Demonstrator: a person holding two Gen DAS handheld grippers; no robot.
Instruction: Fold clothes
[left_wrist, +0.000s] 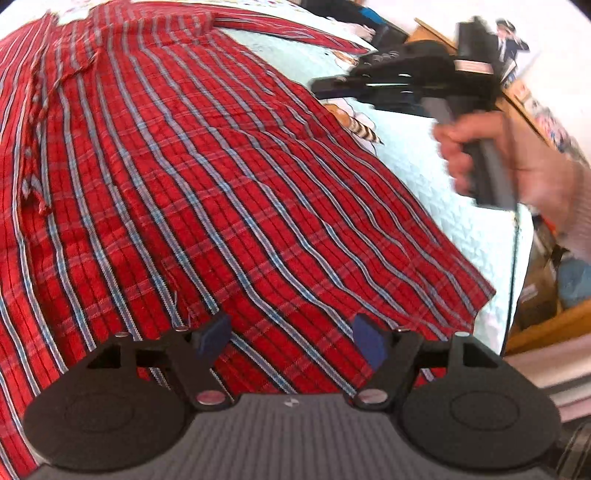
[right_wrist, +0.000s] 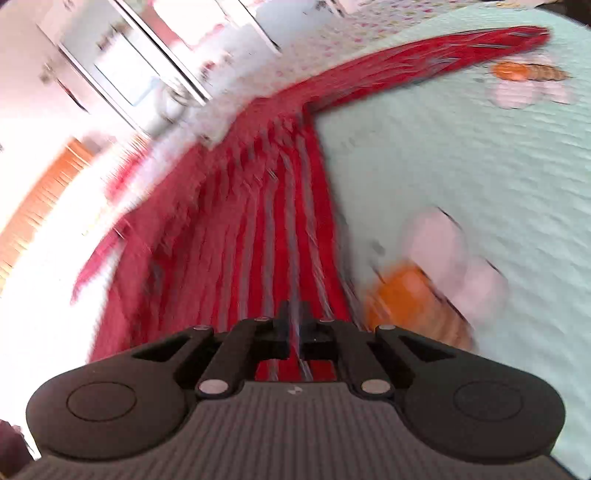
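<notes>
**Right jaws clenched on the shirt, left jaws spread above it**

My left gripper (left_wrist: 291, 338) has its jaws released: the two blue pads (left_wrist: 370, 341) stand wide apart with nothing between them, poised over the near hem of the one red plaid cotton shirt with blue and white stripes (left_wrist: 177, 177). My right gripper (right_wrist: 294, 325) is the opposite: its two black fingers (right_wrist: 282, 328) are pinched together on a thin fold of that same shirt (right_wrist: 258, 229), the striped cloth running straight out from between them toward twelve o'clock in the right wrist view.

I count one garment only. It lies spread on the pale mint quilted bedspread (left_wrist: 461, 218), filling the left wrist view from nine o'clock through the centre, with a sleeve reaching away toward one o'clock. In the right wrist view the shirt occupies the middle and ten o'clock, and the bedspread (right_wrist: 461, 166) takes the whole three o'clock side. That view is heavily blurred, so I cannot read finer detail in the fabric.

Two printed cartoon motifs in orange and pink show on the bedspread from the right wrist: one near (right_wrist: 424, 288) at four o'clock just beside the shirt's edge, one far (right_wrist: 528, 81) at one o'clock.

From the left wrist I see the right gripper (left_wrist: 325, 86) at one o'clock, and the person's hand (left_wrist: 491, 162) wrapped round its grey handle at two to three o'clock, with one black cable (left_wrist: 513, 273) hanging below it.
</notes>
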